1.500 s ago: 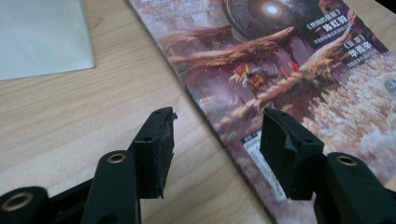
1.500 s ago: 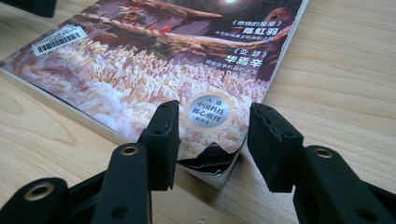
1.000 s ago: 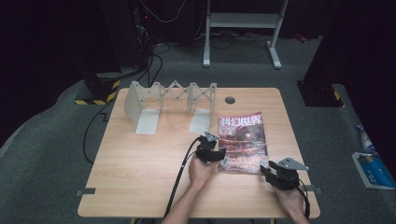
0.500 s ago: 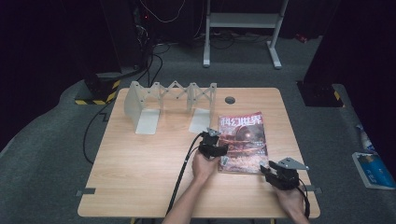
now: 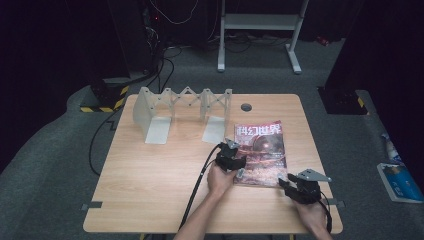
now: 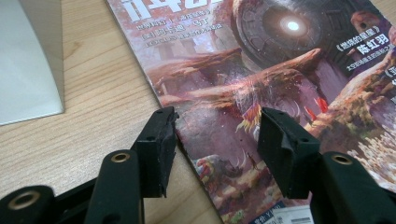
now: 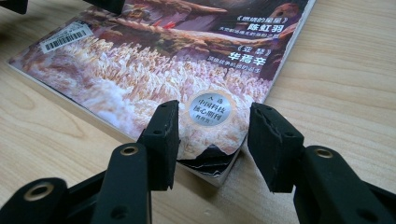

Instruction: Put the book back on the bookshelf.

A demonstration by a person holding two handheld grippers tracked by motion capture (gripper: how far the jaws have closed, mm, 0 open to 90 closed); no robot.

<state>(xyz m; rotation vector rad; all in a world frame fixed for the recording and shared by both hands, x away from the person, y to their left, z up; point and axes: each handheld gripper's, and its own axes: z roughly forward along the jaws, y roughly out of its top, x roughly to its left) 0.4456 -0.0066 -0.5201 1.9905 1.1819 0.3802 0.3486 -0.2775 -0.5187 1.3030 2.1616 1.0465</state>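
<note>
One change – left tongs (image 6: 217,135) have just been closing over magazine (image 6: 261,79).

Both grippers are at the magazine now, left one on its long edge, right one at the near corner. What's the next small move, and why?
Probably ease the left gripper lower so one jaw slips under the magazine edge. Its jaws have just been closing but straddle the edge without pinching it, and the magazine lies flat on the table. The right gripper is open around the worn near corner, so it can wait.

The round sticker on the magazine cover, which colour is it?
Silver, with dark writing; the right gripper view shows the sticker best.
</note>
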